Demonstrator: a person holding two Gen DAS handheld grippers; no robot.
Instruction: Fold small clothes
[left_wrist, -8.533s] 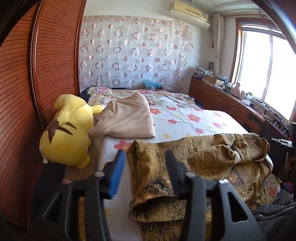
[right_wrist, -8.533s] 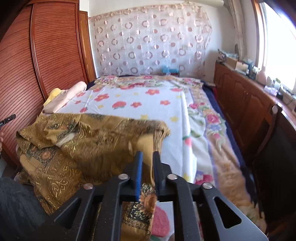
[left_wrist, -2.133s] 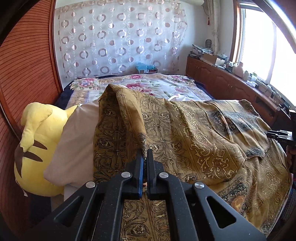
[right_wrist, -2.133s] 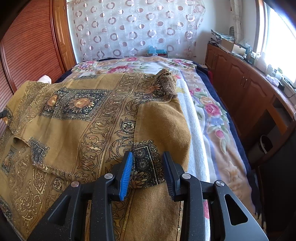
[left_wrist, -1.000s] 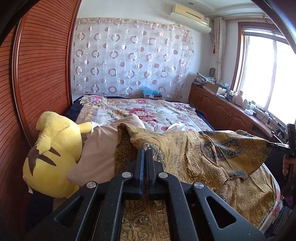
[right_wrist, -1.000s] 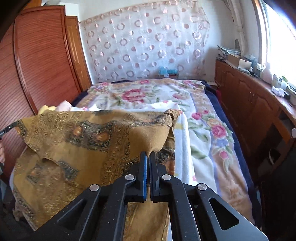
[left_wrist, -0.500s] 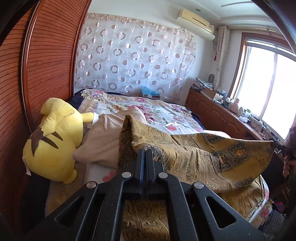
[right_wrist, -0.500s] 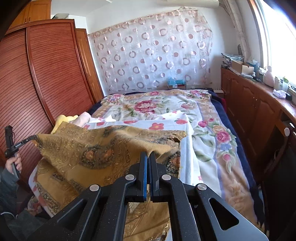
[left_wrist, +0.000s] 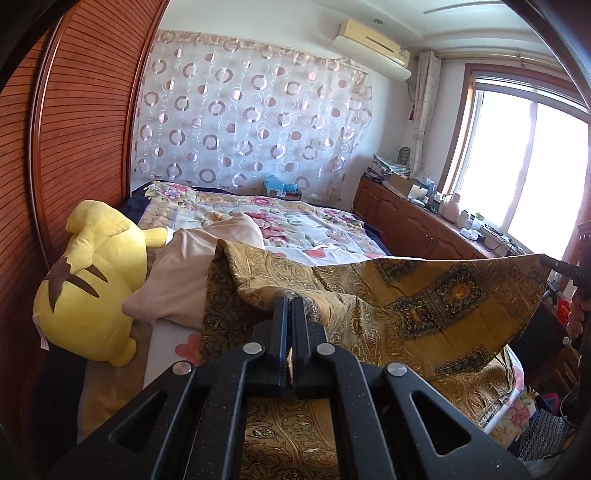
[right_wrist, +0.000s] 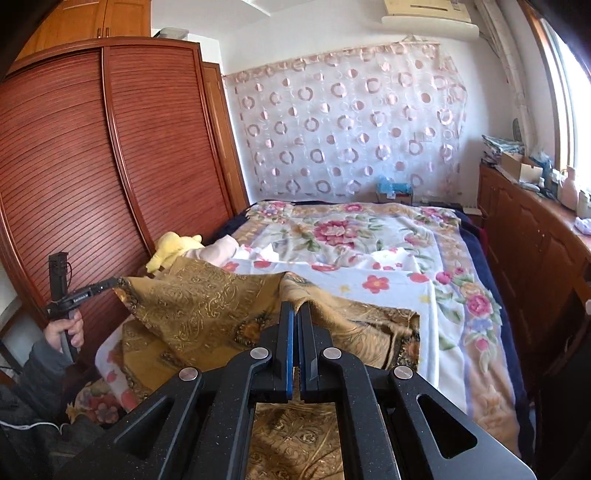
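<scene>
A gold patterned garment (left_wrist: 424, 306) hangs stretched between my two grippers above the near end of the bed. My left gripper (left_wrist: 289, 301) is shut on its left edge. My right gripper (right_wrist: 295, 306) is shut on the opposite edge of the garment (right_wrist: 207, 306). The lifted part forms a taut sheet, and the rest lies on the bed beneath it. In the right wrist view the left gripper (right_wrist: 110, 283) shows at the far left, pinching the corner. In the left wrist view the right gripper (left_wrist: 554, 263) shows at the far right.
A yellow plush toy (left_wrist: 88, 288) and a beige pillow (left_wrist: 184, 280) lie at the bed's left side by the wooden wardrobe (right_wrist: 110, 166). The floral bedspread (right_wrist: 369, 236) stretches behind. A wooden cabinet (left_wrist: 424, 229) with clutter runs along the window side.
Both grippers have drawn back and up with the garment, so its far part has peeled off the bed and now hangs taut between them, with more of the floral bedspread showing.
</scene>
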